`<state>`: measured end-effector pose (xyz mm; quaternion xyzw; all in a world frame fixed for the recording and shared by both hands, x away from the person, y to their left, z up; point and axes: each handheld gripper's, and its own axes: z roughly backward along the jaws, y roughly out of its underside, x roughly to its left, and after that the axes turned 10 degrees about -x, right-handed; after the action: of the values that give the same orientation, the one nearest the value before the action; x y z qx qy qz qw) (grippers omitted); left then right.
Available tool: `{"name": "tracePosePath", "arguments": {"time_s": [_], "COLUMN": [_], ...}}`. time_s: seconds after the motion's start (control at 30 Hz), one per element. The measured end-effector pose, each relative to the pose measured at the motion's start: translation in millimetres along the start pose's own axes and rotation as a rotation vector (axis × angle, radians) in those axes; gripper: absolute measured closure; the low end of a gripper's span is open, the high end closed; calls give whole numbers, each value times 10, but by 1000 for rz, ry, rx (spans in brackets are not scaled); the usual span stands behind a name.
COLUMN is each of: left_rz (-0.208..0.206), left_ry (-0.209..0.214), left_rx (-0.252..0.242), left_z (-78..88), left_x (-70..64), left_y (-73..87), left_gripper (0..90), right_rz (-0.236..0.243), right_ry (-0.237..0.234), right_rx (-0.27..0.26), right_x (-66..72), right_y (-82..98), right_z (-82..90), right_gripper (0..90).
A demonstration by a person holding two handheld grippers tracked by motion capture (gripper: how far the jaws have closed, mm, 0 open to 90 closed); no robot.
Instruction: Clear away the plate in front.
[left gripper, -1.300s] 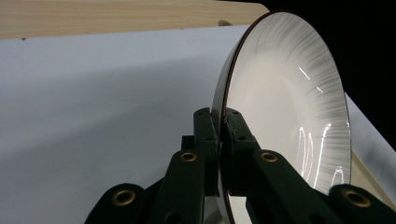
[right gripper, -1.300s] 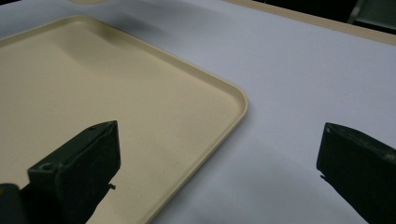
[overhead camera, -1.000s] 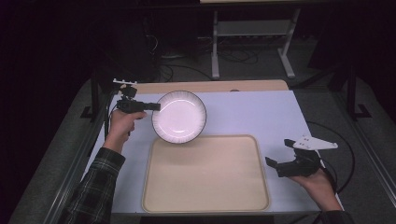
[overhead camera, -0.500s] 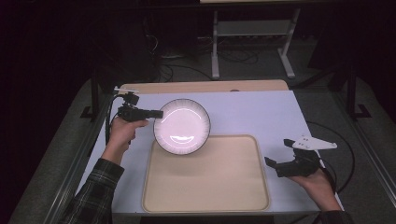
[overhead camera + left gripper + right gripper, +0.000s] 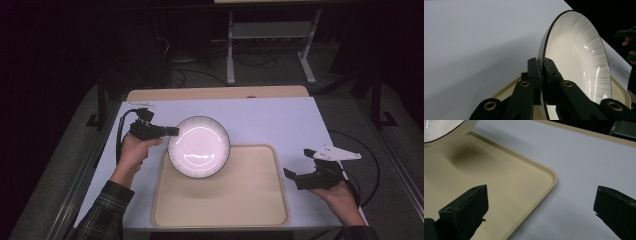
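The left gripper (image 5: 172,131) is pinching the plate (image 5: 199,147) by its rim, holding it above the tray (image 5: 220,210)'s far corner, apparently clear of it. With such a thin edge grip it could slip out and crack. The right gripper (image 5: 295,175) sits spread wide over the counter (image 5: 280,120).

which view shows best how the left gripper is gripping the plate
The left gripper view: the left gripper has its jaws clamped on the rim of the plate, one each side. The high view shows the whole plate over the tray, but the grip is small. The right gripper view catches just the plate's underside.
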<state>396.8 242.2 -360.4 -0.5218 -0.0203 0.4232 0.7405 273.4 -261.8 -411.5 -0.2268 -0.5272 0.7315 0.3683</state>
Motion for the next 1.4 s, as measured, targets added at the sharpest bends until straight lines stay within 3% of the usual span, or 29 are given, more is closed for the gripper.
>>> {"name": "tracePosePath", "arguments": {"time_s": [0.17, 0.7, 1.4], "left_rz": [5, 2, -5], "left_ry": [5, 38, 63], "left_rx": [1, 80, 166], "left_z": [-16, -135, -365], "left_x": [-32, -142, -189], "left_y": [98, 314, 447], "left_gripper": [860, 856, 855], "right_rz": [1, 1, 5], "right_ry": [1, 2, 2], "right_rx": [2, 10, 14], "right_x": [3, 4, 1], "right_y": [2, 11, 21], "right_z": [2, -7, -7], "right_gripper": [0, 0, 0]}}
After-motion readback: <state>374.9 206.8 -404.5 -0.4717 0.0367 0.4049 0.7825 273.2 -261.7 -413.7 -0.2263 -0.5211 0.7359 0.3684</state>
